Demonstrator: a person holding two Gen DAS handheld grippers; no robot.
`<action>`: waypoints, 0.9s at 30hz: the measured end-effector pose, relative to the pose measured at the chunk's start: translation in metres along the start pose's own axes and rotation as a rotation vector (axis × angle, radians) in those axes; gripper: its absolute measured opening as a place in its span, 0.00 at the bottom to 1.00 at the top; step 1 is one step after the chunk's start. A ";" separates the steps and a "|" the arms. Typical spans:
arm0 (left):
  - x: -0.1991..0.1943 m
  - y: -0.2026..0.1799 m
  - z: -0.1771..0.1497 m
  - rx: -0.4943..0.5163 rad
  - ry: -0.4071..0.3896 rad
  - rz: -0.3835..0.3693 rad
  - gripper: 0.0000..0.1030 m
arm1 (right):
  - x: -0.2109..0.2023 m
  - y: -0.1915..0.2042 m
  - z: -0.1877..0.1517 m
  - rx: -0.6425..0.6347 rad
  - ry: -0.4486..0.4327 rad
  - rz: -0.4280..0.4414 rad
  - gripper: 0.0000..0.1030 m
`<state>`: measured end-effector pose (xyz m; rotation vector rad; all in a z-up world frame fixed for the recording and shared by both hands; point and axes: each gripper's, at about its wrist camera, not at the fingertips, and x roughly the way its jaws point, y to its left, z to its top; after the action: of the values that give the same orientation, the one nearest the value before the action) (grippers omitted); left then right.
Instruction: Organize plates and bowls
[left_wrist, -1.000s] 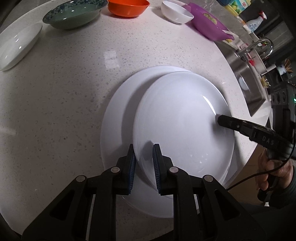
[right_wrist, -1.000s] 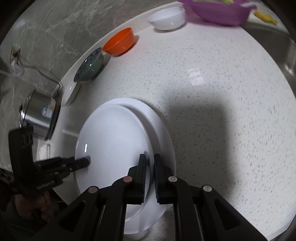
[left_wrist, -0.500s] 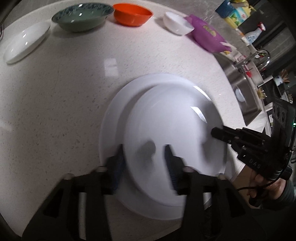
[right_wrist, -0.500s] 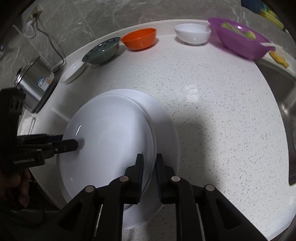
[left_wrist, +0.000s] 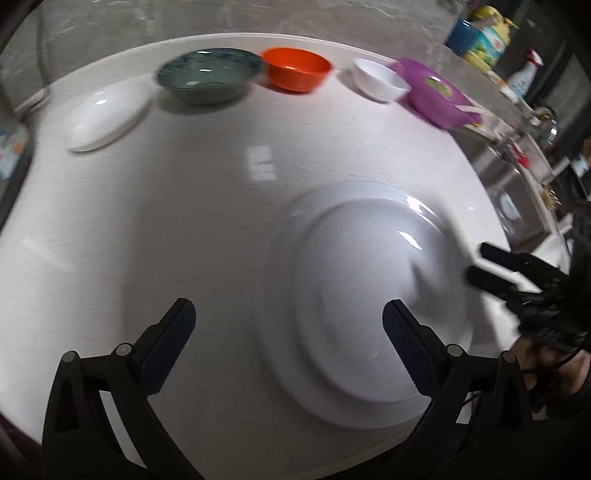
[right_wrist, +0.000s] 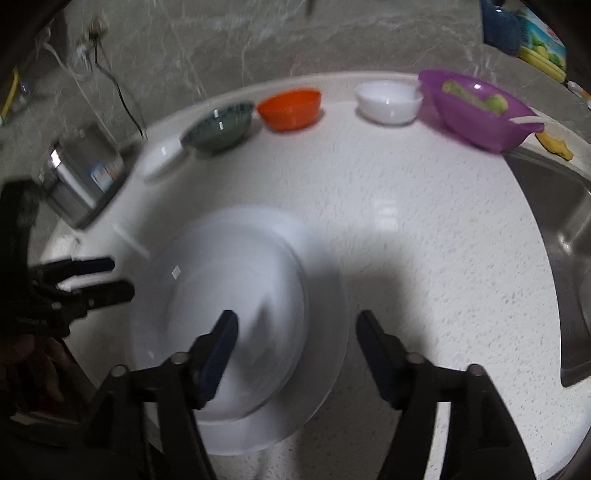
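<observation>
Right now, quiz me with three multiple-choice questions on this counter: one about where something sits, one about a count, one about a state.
1. The orange bowl sits between which two?
A. green bowl and small white bowl
B. purple bowl and sink
C. two plates

2. How many plates are stacked at the near edge?
A. one
B. two
C. four

3. What is the smaller plate doing?
A. standing on edge
B. held by the left gripper
C. lying on the larger plate

Answers: 1 A, they flank it in the back row. 2 B, one rim shows inside another. 3 C, both grippers' jaws are opening, clear of it.
</observation>
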<state>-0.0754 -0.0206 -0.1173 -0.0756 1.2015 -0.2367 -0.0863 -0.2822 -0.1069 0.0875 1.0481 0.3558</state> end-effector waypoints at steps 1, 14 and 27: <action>-0.004 0.004 0.000 -0.011 -0.001 0.015 1.00 | -0.004 -0.002 0.002 0.008 -0.012 0.014 0.76; -0.050 0.143 0.073 -0.177 -0.097 0.171 0.99 | -0.010 0.042 0.088 0.126 -0.126 0.326 0.85; -0.001 0.269 0.226 -0.035 -0.044 0.129 0.98 | 0.145 0.156 0.173 0.399 -0.011 0.289 0.55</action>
<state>0.1720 0.2261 -0.0836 -0.0329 1.1623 -0.1007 0.0890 -0.0713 -0.1034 0.6029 1.0858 0.4017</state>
